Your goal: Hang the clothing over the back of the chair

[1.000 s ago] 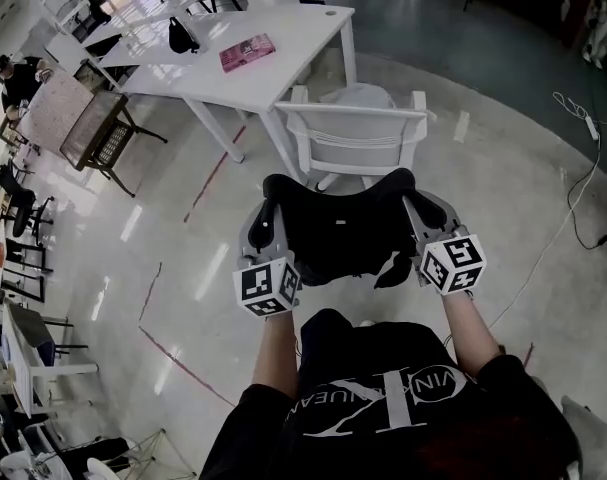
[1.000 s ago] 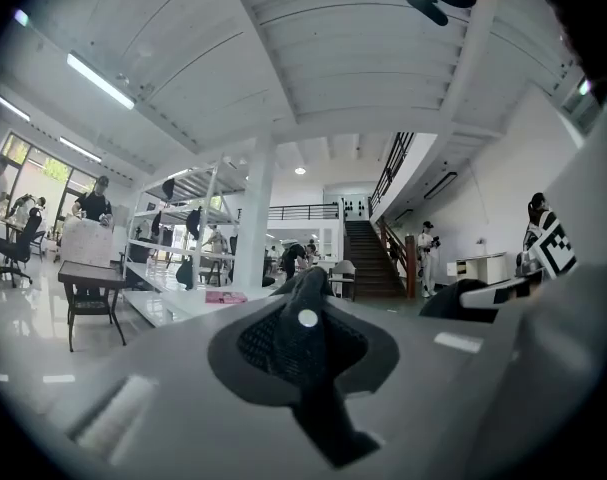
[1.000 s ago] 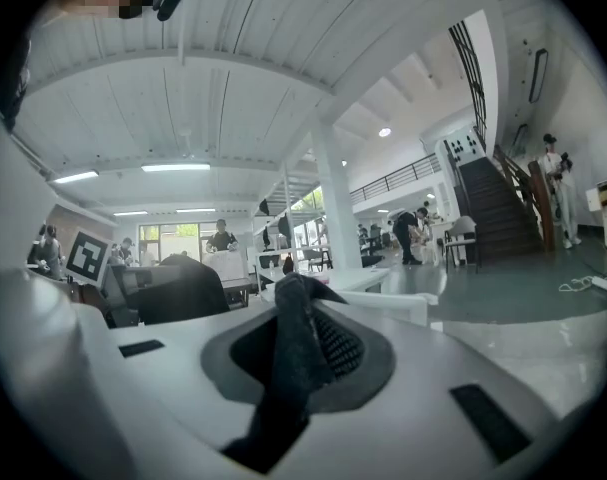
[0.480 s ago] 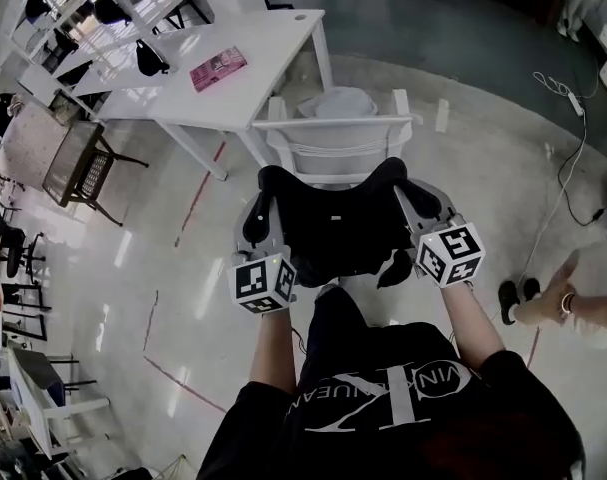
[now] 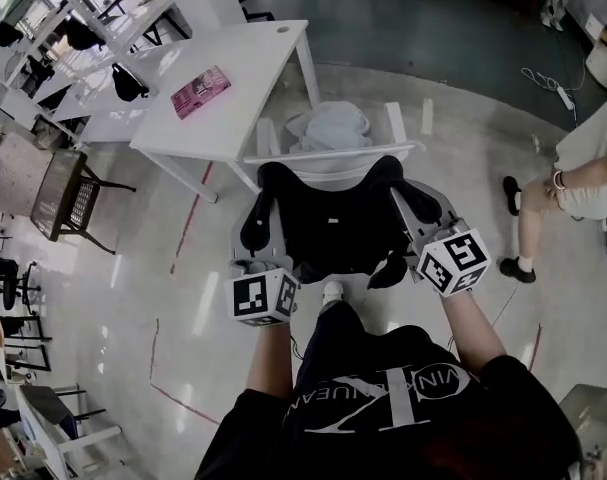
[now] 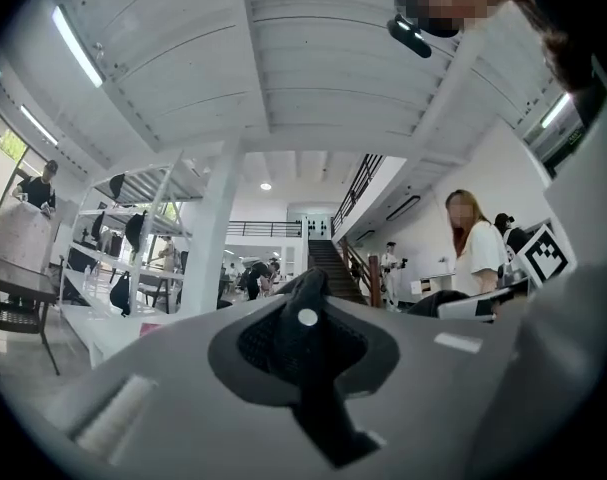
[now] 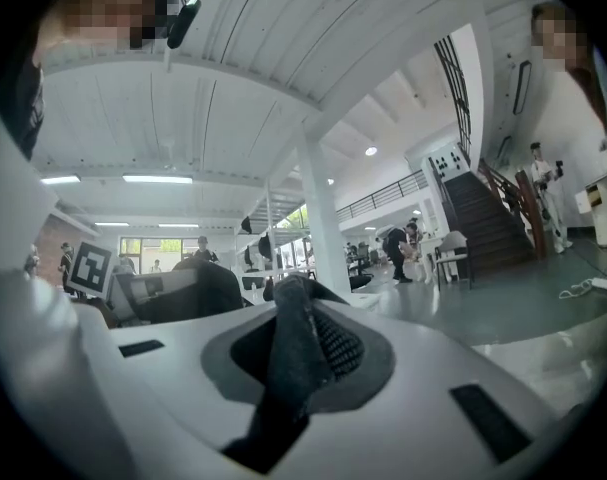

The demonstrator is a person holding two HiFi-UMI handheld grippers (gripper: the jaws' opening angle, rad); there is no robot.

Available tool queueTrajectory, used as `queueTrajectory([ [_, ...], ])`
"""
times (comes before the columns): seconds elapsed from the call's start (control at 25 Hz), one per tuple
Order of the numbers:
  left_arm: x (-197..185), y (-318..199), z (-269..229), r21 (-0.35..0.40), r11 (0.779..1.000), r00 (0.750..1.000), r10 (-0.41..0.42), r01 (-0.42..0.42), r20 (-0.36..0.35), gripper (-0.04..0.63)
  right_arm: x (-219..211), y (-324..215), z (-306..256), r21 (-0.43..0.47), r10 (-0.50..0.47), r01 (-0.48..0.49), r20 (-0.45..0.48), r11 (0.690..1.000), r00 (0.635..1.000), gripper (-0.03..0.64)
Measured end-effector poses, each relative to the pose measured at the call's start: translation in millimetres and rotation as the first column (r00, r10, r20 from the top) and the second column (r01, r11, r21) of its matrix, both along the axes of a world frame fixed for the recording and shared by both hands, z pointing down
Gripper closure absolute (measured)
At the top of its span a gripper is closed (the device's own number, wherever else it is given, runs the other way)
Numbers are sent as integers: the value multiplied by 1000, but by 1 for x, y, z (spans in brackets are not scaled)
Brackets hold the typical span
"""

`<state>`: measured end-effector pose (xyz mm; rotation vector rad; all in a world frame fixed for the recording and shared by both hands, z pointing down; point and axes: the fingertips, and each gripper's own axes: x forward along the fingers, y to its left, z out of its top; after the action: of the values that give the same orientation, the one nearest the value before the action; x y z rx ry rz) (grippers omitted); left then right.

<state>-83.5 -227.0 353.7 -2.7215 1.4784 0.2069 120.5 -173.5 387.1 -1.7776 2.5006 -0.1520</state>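
Note:
A black garment (image 5: 333, 228) hangs stretched between my two grippers, right in front of the person's chest. My left gripper (image 5: 264, 190) is shut on its left upper corner, and dark cloth (image 6: 303, 343) fills the gap between its jaws. My right gripper (image 5: 408, 190) is shut on the right upper corner, with a fold of cloth (image 7: 288, 358) pinched between its jaws. The white chair (image 5: 328, 154) stands just beyond. Its top rail shows right behind the garment's upper edge, and the garment hides the lower part of the back.
A pale grey cloth (image 5: 328, 126) lies on the chair's seat. Behind the chair is a white table (image 5: 233, 78) with a pink book (image 5: 200, 91). A person's legs (image 5: 568, 183) stand at the right. A brown chair (image 5: 58, 193) is at the left.
Both grippers have carried the garment forward and a little up, so its upper edge now reaches the chair's top rail. A person's legs have come into view at the right.

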Motion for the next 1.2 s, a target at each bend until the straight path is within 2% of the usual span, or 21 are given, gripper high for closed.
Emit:
queueTrajectory([
  [0.32,16,-62,-53,79,993,994,96,-93,-45,557,8,-55,-44,72,51,-54,39,996,998,565],
  [0.52,27,-109,-76,103,986,988,141,-134,-61,557,12,-95,-67,106,89,-96,67,990,994,565],
  [0.68,41,-134,-98,128,974,977,199,-188,-81,557,19,-116,-83,120,104,-118,117,986,988,564],
  [1.0,60,-191,-132,146,954,951,281,-262,-132,557,29,-166,-115,136,160,-182,160,974,974,565],
  [1.2,67,-226,-150,160,941,937,321,-298,-139,557,33,-194,-139,154,186,-209,150,966,971,565],
])
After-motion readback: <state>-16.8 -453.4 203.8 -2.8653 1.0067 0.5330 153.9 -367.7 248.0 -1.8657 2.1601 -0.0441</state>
